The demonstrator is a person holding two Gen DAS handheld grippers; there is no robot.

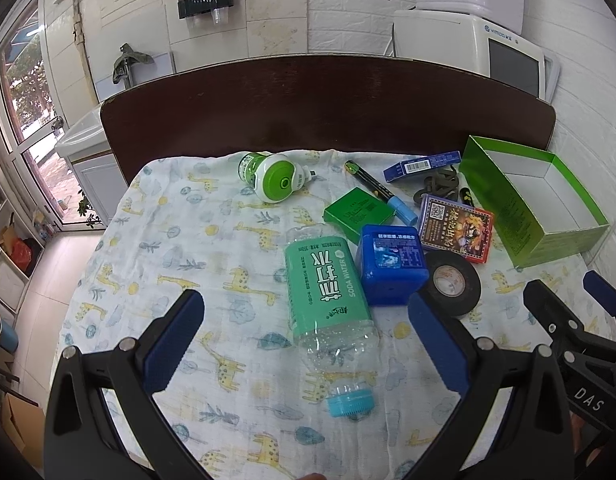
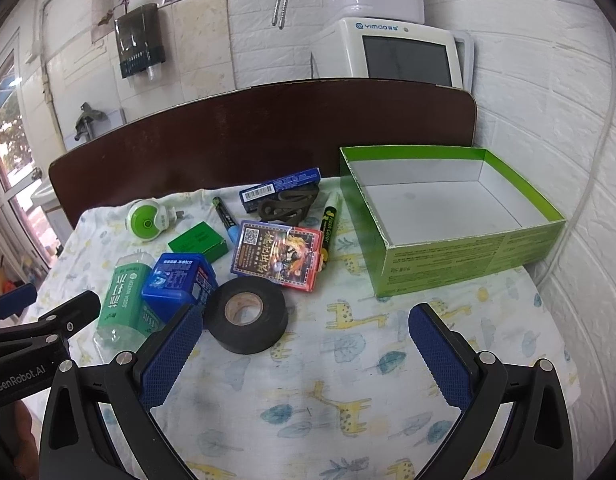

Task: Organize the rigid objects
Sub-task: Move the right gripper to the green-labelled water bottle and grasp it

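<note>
A soda water bottle (image 1: 328, 292) with a green label lies on its side, cap toward me, between the open fingers of my left gripper (image 1: 304, 320). Beside it sit a blue plastic box (image 1: 390, 264), a black tape roll (image 1: 452, 282), a card pack (image 1: 456, 232) and a small green box (image 1: 358, 212). My right gripper (image 2: 304, 344) hangs open over bare cloth, the tape roll (image 2: 248, 316) just by its left finger. The open green carton (image 2: 460, 216) stands empty at the right. Markers (image 2: 328, 224), a blue flat box (image 2: 280, 188) and a green-and-white plug-in device (image 2: 146, 220) lie farther back.
A giraffe-print cloth (image 2: 348, 380) covers the table, with a dark wooden board (image 2: 248, 132) along the back. A white appliance (image 2: 400, 52) stands behind it against the brick wall. The other gripper (image 2: 40, 320) shows at the left edge of the right wrist view.
</note>
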